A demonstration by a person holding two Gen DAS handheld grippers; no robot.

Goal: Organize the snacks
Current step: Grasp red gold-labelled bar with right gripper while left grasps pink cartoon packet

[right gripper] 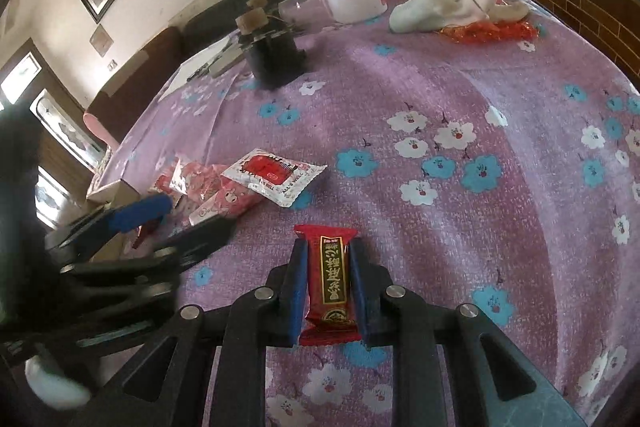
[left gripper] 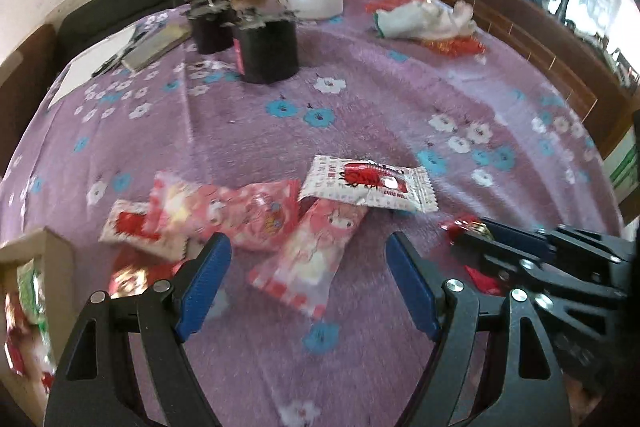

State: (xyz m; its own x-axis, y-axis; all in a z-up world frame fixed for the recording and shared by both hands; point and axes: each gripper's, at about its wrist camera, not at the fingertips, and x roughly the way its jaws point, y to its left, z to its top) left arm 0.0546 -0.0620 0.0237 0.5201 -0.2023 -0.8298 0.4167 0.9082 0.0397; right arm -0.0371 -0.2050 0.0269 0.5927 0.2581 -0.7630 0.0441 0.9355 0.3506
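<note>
Left wrist view: left hand-held gripper (left gripper: pixel 308 259) spread wide, nothing between the blue pads, hovering over the snack pile on the purple flowered bench (left gripper: pixel 360 107). Directly ahead lies a pink cartoon packet (left gripper: pixel 308 259), tilted, its far end tucked under a white-and-red sachet (left gripper: pixel 368 183) at 1 o'clock. A second pink packet (left gripper: pixel 240 215) overlaps a red-and-white sachet (left gripper: pixel 136 231) at 10 o'clock; a shiny red wrapper (left gripper: pixel 132 275) peeks out at 9 o'clock. I count two pink, two white-and-red, and at least one red foil here; blur hides any more. All look light, soft and crinkly, likely slippery film; a pinch across the narrow middle of the pink packet seems safest, since the sealed ends would fold. A cardboard box (left gripper: pixel 52 251) at 8 o'clock already contains wrapped snacks, number unclear. The right hand-held gripper (left gripper: pixel 472 239) enters at 3 o'clock. Right wrist view: the right hand-held gripper (right gripper: pixel 329 287) is pressed together on one red snack bar (right gripper: pixel 329 287), pads on its long sides, the bar lying lengthwise along the fingers above the bench. It looks light, fairly firm inside, and the grip seems secure. The snack pile sits at 10 o'clock, beside the left hand-held gripper.
</note>
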